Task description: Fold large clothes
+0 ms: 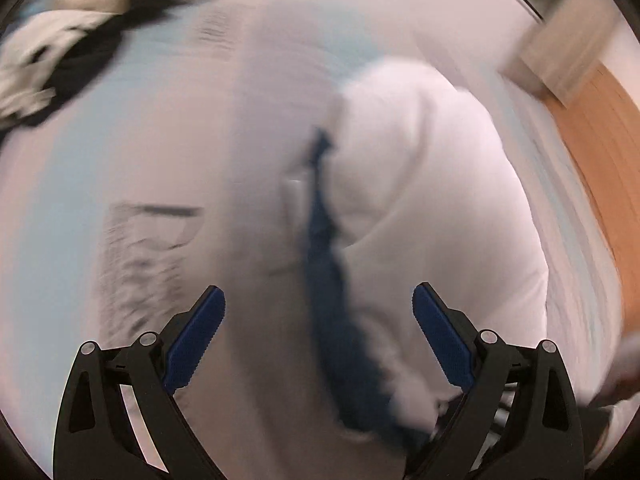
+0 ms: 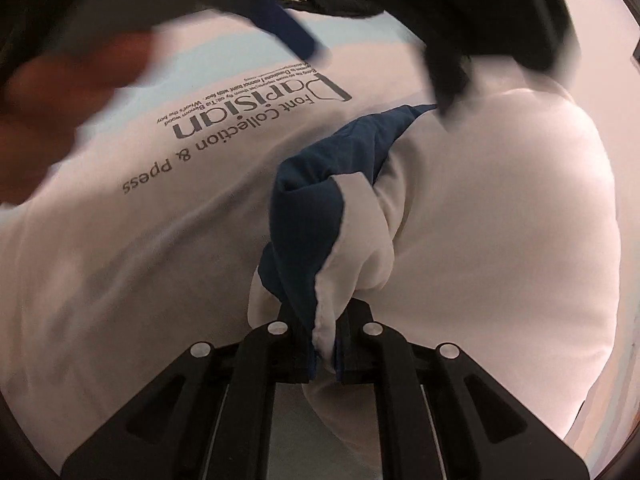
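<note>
A large white shirt with grey printed lettering and navy blue trim lies spread on the light blue surface. My right gripper is shut on a bunched fold of the shirt's white and navy fabric. In the blurred left wrist view the same shirt shows with its navy strip running between my fingers. My left gripper is open and empty above the shirt. The left gripper also appears, blurred, at the top of the right wrist view.
A pile of beige, white and black clothes lies at the far left of the light blue surface. A wooden floor and a pale furniture piece are at the right edge.
</note>
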